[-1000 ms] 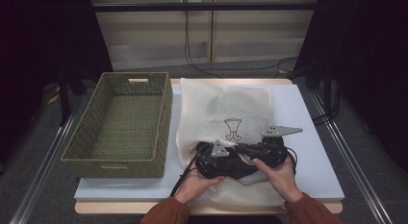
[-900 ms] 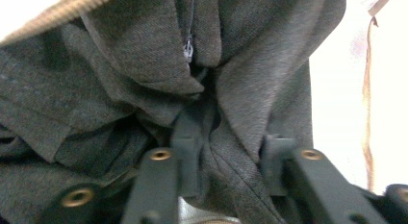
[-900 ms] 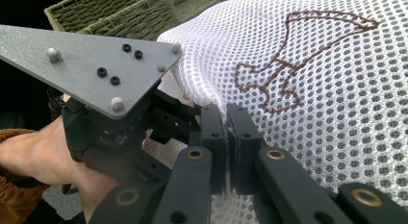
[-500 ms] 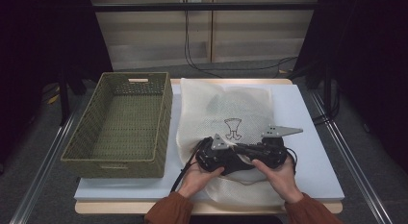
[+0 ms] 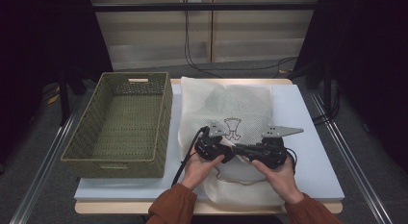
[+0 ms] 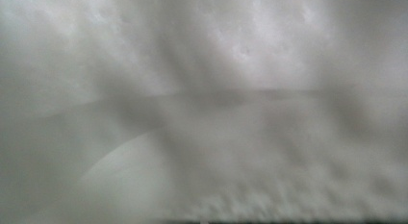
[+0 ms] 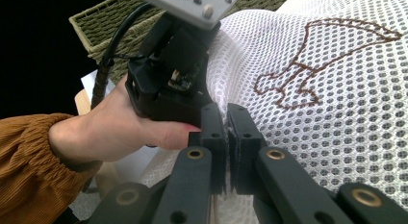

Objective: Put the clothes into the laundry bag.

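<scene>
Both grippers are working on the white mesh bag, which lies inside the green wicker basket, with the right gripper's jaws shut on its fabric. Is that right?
Not quite. In the high view the white mesh bag lies on the table beside the green wicker basket, not inside it. The rest holds: the right gripper is shut on the mesh, with the left gripper at the bag.

White mesh cloth bag (image 5: 226, 113), woven wicker basket (image 5: 120, 123), matt black plastic claws.
</scene>
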Demonstrator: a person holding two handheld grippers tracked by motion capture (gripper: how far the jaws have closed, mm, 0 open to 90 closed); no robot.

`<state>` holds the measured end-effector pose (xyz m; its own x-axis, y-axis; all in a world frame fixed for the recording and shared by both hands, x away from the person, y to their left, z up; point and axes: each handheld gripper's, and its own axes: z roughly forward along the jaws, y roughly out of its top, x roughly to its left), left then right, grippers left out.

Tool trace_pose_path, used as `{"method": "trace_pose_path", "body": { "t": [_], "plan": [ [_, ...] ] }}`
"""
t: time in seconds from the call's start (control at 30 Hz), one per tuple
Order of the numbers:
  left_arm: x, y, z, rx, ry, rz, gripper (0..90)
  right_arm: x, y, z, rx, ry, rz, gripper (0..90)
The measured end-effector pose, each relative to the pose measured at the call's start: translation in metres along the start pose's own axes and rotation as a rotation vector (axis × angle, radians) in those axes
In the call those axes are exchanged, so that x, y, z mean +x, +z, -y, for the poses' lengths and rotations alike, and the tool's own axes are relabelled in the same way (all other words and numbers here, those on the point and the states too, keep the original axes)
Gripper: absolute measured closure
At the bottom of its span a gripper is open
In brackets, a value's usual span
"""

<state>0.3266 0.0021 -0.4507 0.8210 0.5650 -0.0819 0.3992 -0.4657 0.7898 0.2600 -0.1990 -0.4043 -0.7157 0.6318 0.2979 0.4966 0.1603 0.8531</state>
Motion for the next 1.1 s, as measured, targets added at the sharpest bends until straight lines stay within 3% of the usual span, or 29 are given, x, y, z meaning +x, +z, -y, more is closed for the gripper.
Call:
{"method": "trace_pose_path", "body": {
  "t": [0.03, 0.2, 0.27, 0.4, 0.53, 0.7, 0.8, 0.9, 1.0, 1.1],
  "plan": [
    [-0.001, -0.001, -0.002, 0.002, 0.011, -0.012, 79.8, 0.001, -0.001, 0.0, -0.002, 0.0, -0.003, 87.2],
    [0.001, -0.006, -0.015, -0.027, -0.008, -0.008, 79.8, 0.004, -0.003, -0.005, -0.024, -0.008, -0.011, 87.0],
    [-0.001, -0.01, -0.021, -0.04, 0.022, -0.033, 79.8, 0.004, -0.005, -0.006, -0.03, -0.007, -0.012, 87.1],
    [0.003, -0.009, -0.028, -0.068, 0.005, -0.04, 79.8, 0.004, -0.008, -0.007, -0.043, -0.006, -0.014, 87.1],
    [0.009, 0.001, -0.025, -0.093, -0.009, -0.051, 79.9, 0.003, -0.008, -0.007, -0.039, -0.006, -0.012, 86.8],
    [0.018, 0.017, -0.014, -0.086, -0.032, -0.062, 79.4, -0.002, 0.001, 0.001, 0.0, -0.001, -0.004, 86.9],
    [0.018, 0.022, -0.008, -0.075, -0.024, -0.076, 78.9, -0.006, 0.007, 0.006, 0.025, -0.006, -0.003, 87.0],
    [0.02, 0.026, -0.005, -0.068, -0.044, -0.062, 76.7, -0.009, 0.009, 0.009, 0.036, 0.0, 0.001, 87.1],
    [0.02, 0.023, -0.005, -0.062, -0.038, -0.055, 72.5, -0.013, 0.008, 0.01, 0.036, 0.003, 0.014, 87.1],
    [0.017, 0.017, -0.005, -0.047, -0.024, -0.005, 69.8, -0.019, 0.008, 0.012, 0.037, 0.015, 0.027, 87.1]
  ]
}}
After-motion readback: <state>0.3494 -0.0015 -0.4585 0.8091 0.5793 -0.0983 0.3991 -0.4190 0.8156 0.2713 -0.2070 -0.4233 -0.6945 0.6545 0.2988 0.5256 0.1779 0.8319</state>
